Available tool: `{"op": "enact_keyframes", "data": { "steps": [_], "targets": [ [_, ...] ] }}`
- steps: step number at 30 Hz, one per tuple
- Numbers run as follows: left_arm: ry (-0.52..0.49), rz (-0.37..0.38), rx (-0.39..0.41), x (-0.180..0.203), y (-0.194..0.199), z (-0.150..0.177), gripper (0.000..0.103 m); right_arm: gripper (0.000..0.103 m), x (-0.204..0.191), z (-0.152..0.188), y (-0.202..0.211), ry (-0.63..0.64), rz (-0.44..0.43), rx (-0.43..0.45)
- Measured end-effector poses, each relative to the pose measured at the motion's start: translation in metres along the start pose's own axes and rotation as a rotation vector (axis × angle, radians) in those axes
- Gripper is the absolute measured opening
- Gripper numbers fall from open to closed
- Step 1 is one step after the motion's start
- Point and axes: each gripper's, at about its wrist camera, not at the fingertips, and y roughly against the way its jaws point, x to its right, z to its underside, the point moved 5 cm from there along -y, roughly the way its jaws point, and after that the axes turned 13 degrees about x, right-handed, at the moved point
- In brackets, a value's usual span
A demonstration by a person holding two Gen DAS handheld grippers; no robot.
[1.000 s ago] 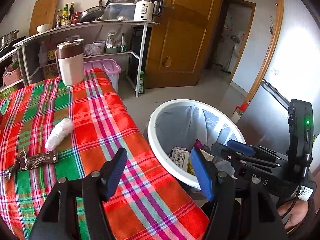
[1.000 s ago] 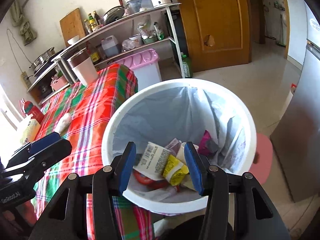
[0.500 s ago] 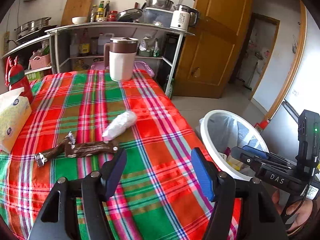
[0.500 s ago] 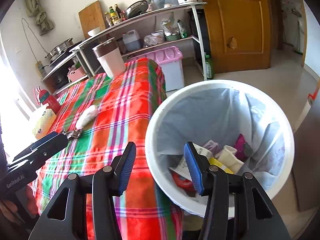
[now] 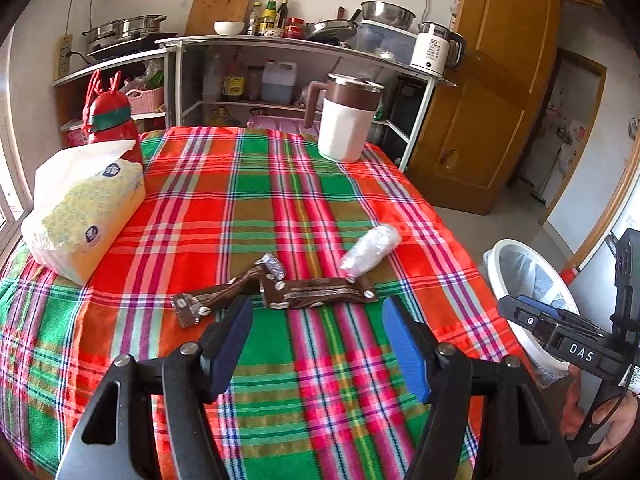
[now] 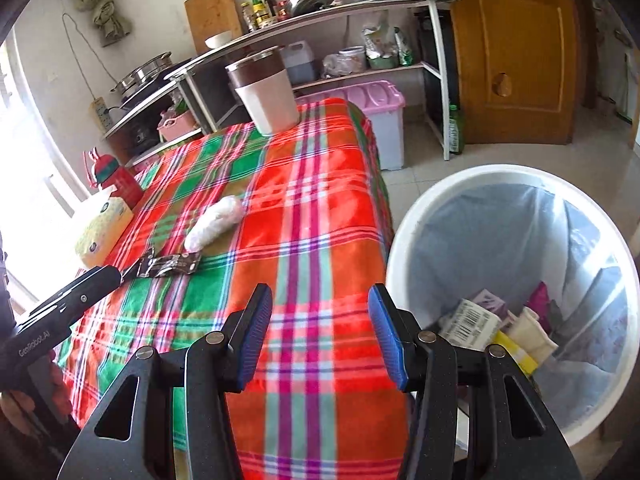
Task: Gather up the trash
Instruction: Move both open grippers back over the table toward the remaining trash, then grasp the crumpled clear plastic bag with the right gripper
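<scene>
Two brown snack wrappers [image 5: 316, 293] lie on the plaid tablecloth [image 5: 248, 200], with a crumpled clear plastic wrap [image 5: 370, 248] just beyond them. My left gripper [image 5: 316, 340] is open and empty, just short of the wrappers. My right gripper [image 6: 320, 332] is open and empty over the table's right edge, beside the white trash bin [image 6: 404, 240], which holds several pieces of trash. The wrappers [image 6: 168, 264] and the plastic wrap [image 6: 214, 224] also show in the right wrist view, and the bin [image 5: 496, 276] in the left wrist view.
A tissue pack [image 5: 80, 208] and a red bottle [image 5: 110, 124] stand at the table's left. A brown and white jug [image 5: 346, 124] stands at the far edge. Shelves [image 5: 280, 80] with cookware, a pink bin [image 6: 380, 112] and a wooden door [image 6: 516, 52] lie beyond.
Both grippers have swung left from over the bin toward the table. The wrappers now lie right in front of the left gripper. Both stayed open.
</scene>
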Motion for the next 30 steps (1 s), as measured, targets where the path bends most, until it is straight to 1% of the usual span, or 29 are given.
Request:
{"op": "enact_keyframes", "data": {
  "steps": [3,6,9,13,16,19,25,30],
  "targets": [
    [0.012,-0.028,-0.002,-0.017,0.0,0.0,0.069,0.051,-0.012,-0.002,-0.01,0.016,-0.029,-0.012],
    [0.003,-0.052,-0.007,-0.031,-0.003,0.001,0.069,0.051,-0.021,-0.004,-0.022,-0.01,-0.067,-0.03],
    [0.005,-0.072,-0.011,-0.045,-0.007,0.0,0.069,0.051,-0.028,-0.004,-0.034,-0.029,-0.081,-0.053],
    [0.003,-0.092,-0.026,-0.062,-0.014,0.0,0.07,0.051,-0.042,-0.008,-0.049,-0.004,-0.08,-0.064],
    [-0.01,-0.087,-0.052,-0.067,-0.023,0.001,0.07,0.051,-0.05,-0.013,-0.06,-0.016,-0.095,-0.079],
    [-0.019,-0.074,-0.068,-0.069,-0.03,0.002,0.07,0.051,-0.055,-0.018,-0.069,-0.006,-0.088,-0.087],
    [-0.027,-0.062,-0.108,-0.072,-0.044,0.005,0.07,0.051,-0.059,-0.026,-0.085,-0.042,-0.106,-0.105],
    [-0.032,-0.065,-0.133,-0.074,-0.054,0.007,0.07,0.051,-0.059,-0.025,-0.105,-0.081,-0.104,-0.154]
  ]
}}
